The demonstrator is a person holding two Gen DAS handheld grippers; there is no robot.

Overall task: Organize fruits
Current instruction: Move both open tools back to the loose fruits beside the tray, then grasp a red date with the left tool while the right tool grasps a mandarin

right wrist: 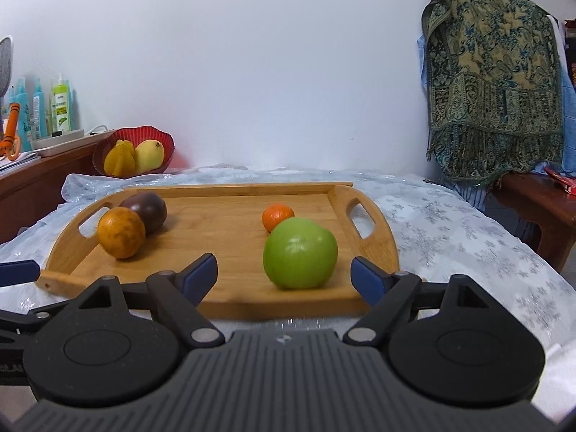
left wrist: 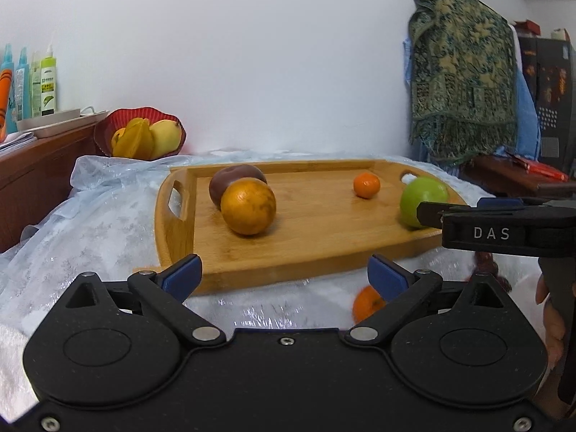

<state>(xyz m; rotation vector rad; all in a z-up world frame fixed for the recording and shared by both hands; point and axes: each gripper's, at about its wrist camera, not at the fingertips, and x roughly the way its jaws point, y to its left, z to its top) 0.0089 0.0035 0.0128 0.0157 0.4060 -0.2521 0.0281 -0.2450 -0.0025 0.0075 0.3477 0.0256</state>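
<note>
A wooden tray (left wrist: 316,223) lies on a white cloth. It holds a large orange (left wrist: 248,205) against a dark purple fruit (left wrist: 234,180), a small mandarin (left wrist: 366,185) and a green apple (left wrist: 421,198). My left gripper (left wrist: 286,275) is open at the tray's near edge with nothing between its fingers. A second mandarin (left wrist: 365,304) lies on the cloth by its right finger. My right gripper (right wrist: 284,275) is open, and the green apple (right wrist: 300,252) stands on the tray (right wrist: 223,223) just beyond its fingertips, untouched. The orange (right wrist: 120,232) and purple fruit (right wrist: 147,208) lie far left.
A red bowl (left wrist: 108,126) with a starfruit and a mango stands at the back left beside a wooden shelf with bottles (left wrist: 46,82). A patterned cloth (left wrist: 464,72) hangs at the right over a low wooden table (right wrist: 532,208). The right gripper's black housing (left wrist: 504,232) crosses the left view.
</note>
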